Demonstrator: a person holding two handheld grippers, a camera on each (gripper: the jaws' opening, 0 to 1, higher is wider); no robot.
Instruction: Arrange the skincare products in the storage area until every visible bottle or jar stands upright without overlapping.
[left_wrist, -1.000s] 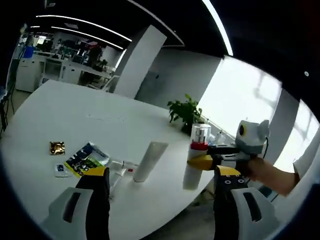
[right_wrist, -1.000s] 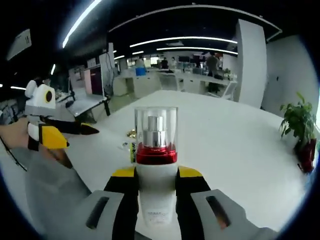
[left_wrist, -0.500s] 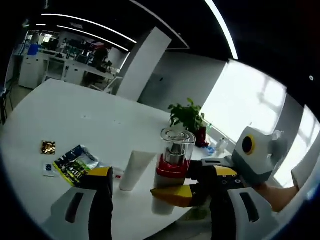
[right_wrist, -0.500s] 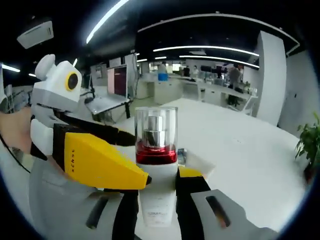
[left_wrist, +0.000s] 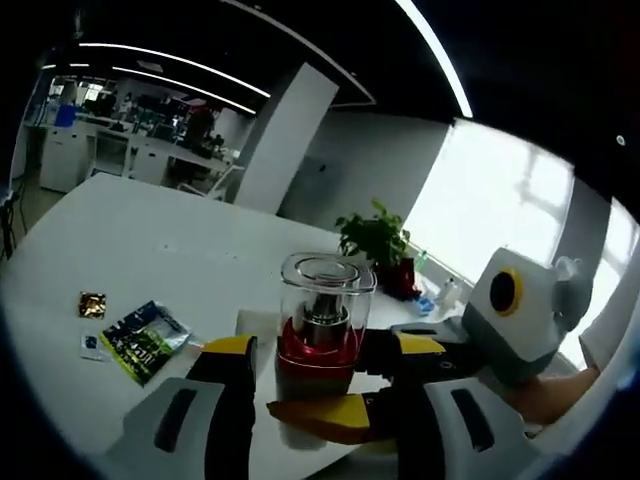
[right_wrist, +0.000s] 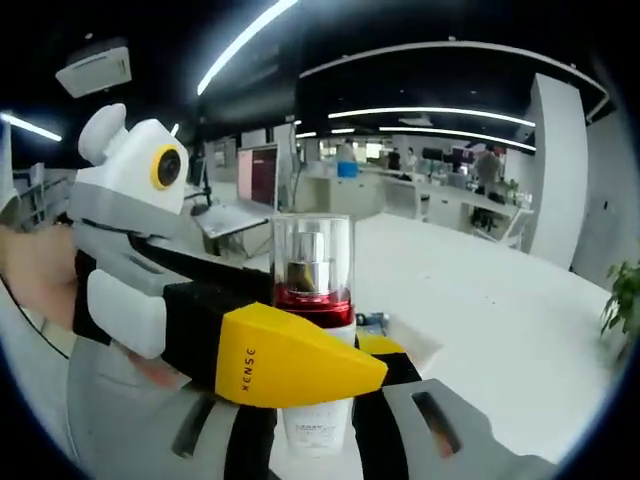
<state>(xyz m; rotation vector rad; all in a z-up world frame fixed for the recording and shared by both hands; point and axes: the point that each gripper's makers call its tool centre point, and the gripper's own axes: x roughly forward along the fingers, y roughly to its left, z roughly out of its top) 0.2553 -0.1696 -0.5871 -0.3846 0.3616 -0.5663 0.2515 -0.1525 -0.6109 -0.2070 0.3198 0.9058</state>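
A white pump bottle (left_wrist: 322, 318) with a clear cap and a red collar is held up above the white table (left_wrist: 150, 240). My right gripper (right_wrist: 315, 362) is shut on its white body (right_wrist: 318, 428). It reaches in from the right in the left gripper view, its yellow finger (left_wrist: 320, 415) under the bottle. My left gripper (left_wrist: 325, 348) is open, one jaw on each side of the bottle. Its yellow finger (right_wrist: 295, 365) crosses in front of the bottle in the right gripper view. A white tube (left_wrist: 252, 322) lies flat on the table behind the bottle.
A green-blue packet (left_wrist: 145, 335), a small gold packet (left_wrist: 92, 303) and a tiny sachet (left_wrist: 92, 344) lie on the table's left part. A potted plant (left_wrist: 372, 236) stands beyond the far edge. Office desks fill the background. A hand (right_wrist: 35, 275) holds the left gripper.
The two grippers have closed in on each other. The bottle, held out to the right a second ago, now sits between the left gripper's open jaws.
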